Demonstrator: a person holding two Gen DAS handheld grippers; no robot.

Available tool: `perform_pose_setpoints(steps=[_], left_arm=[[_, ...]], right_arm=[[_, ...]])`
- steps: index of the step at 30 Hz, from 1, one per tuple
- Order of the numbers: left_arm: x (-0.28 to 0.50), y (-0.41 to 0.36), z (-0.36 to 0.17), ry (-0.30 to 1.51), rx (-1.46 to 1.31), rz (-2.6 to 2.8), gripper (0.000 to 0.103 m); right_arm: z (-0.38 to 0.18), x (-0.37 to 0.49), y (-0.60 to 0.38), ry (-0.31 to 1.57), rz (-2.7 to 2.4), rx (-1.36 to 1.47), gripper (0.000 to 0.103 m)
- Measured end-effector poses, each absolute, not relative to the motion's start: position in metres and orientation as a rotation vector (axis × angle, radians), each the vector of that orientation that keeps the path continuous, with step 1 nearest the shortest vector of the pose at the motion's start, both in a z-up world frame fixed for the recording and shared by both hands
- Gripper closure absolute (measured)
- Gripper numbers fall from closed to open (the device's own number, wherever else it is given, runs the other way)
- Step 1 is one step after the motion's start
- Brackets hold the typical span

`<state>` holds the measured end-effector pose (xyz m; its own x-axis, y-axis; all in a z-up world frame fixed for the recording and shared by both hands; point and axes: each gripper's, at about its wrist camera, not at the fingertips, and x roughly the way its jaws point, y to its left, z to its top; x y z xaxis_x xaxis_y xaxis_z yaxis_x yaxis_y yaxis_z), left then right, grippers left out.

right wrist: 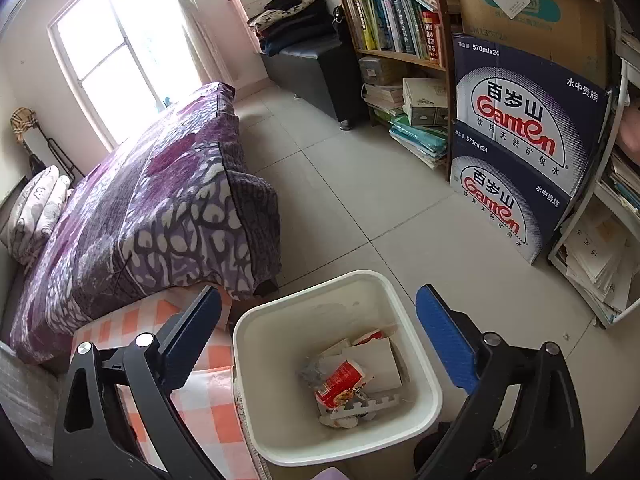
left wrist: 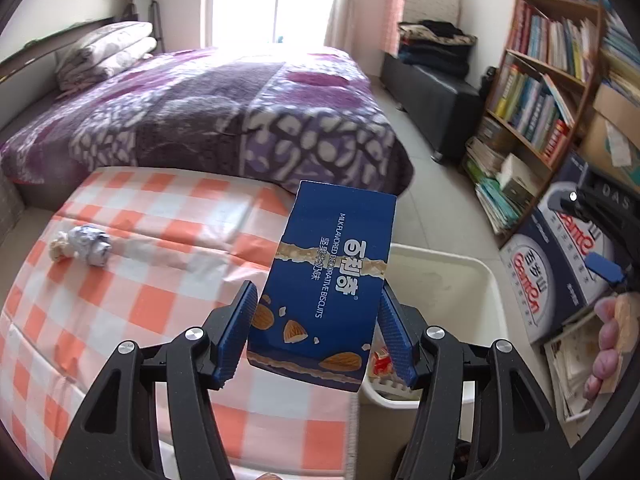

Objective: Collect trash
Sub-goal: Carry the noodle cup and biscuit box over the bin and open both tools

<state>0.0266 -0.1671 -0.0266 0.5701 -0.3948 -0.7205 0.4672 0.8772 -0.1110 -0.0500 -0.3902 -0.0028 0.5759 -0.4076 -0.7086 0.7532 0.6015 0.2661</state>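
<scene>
My left gripper (left wrist: 318, 320) is shut on a blue biscuit box (left wrist: 332, 276), which stands tilted over the table's right edge, partly above the white trash bin (left wrist: 486, 276). A crumpled foil ball (left wrist: 86, 245) lies on the checked tablecloth (left wrist: 132, 280) at the left. In the right wrist view my right gripper (right wrist: 318, 320) hangs open and empty above the white trash bin (right wrist: 256, 344). Inside the bin lie a red wrapper (right wrist: 340, 378), a white carton (right wrist: 380, 362) and other scraps.
A bed with a purple blanket (left wrist: 224, 116) lies behind the table. Bookshelves (left wrist: 548, 76) and stacked water cartons (right wrist: 520, 152) line the right side. A person's hand (left wrist: 610, 344) and the other gripper show at the left view's right edge. Grey tiled floor (right wrist: 340, 184) lies beyond the bin.
</scene>
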Motion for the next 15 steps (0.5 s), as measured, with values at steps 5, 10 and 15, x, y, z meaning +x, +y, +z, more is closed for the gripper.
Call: perform_pose_setpoints(steps=[5, 10, 15], left_arm=[[0.015, -0.195, -0.034, 0.857, 0.111, -0.596, 0.044], [0.004, -0.219, -0.04, 0.887, 0.125, -0.668, 0.044], [0.003, -0.235, -0.051, 0.972, 0.094, -0.778, 0.042]], right_arm=[[-0.002, -0.061, -0.402, 0.632, -0.75, 0.612, 0.008], [-0.001, -0.07, -0.412, 0.624, -0.77, 0.621, 0.008], [-0.001, -0.079, -0.419, 0.615, -0.795, 0.617, 0.007]])
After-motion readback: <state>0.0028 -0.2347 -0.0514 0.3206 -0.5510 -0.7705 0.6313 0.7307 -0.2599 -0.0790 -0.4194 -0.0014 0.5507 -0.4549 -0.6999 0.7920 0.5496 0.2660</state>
